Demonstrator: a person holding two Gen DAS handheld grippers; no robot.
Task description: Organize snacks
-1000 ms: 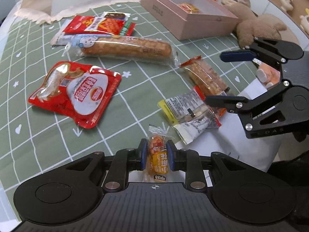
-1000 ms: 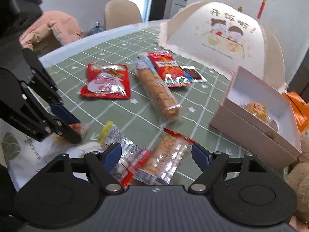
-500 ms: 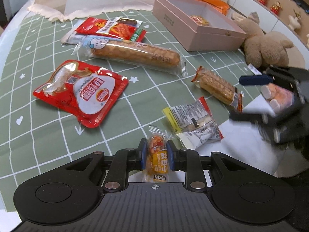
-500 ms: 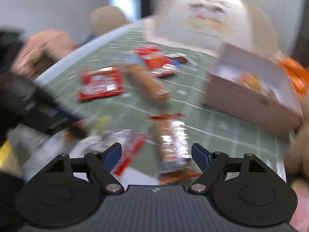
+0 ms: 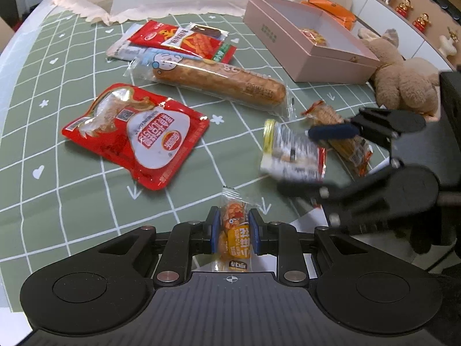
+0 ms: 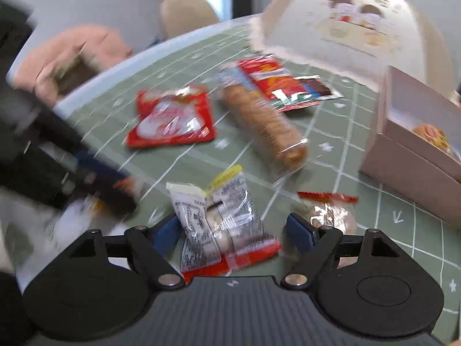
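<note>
the right gripper [image 6: 233, 232] has its jaws wide apart astride the crinkly clear-and-red snack packet [image 6: 222, 225] on the table [image 6: 360, 216]: light, slippery, best pinched across its middle. the left gripper [image 5: 234, 232] pinches a small orange candy wrapper [image 5: 234, 233].

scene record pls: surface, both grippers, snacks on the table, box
surface: green grid tablecloth
left gripper: shut on small orange snack packet
right gripper: open, jaws on either side of clear-wrapped packet, not pressing it
other snacks: red pouch; long bread roll in clear wrap; red flat packet; wrapped cracker stick
box: pink box, open, one round snack inside
also: plush toy beside the box
</note>
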